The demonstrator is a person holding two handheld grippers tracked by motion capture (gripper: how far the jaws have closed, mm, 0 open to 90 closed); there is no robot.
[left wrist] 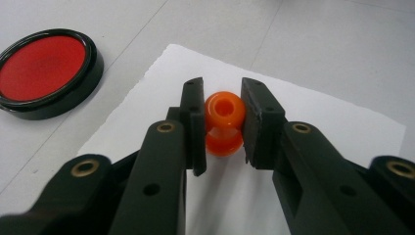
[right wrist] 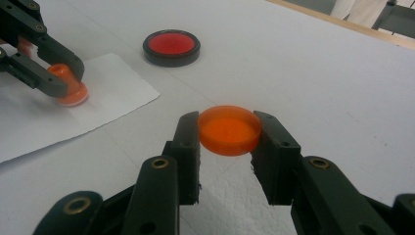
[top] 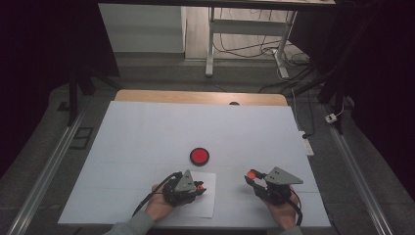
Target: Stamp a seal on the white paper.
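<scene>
Closest to my lens, my right gripper (right wrist: 229, 131) has its jaws clamped on an orange cap (right wrist: 229, 129), held above the white table (top: 147, 132). My left gripper (left wrist: 223, 120) pinches an orange stamp (left wrist: 224, 123) upright, base down on the paper sheet (left wrist: 313, 117). The red ink pad (top: 199, 155) sits just beyond the sheet.

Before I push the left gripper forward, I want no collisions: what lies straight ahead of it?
Beyond the left gripper and its orange stamp, only white paper and bare table; probably free.
</scene>
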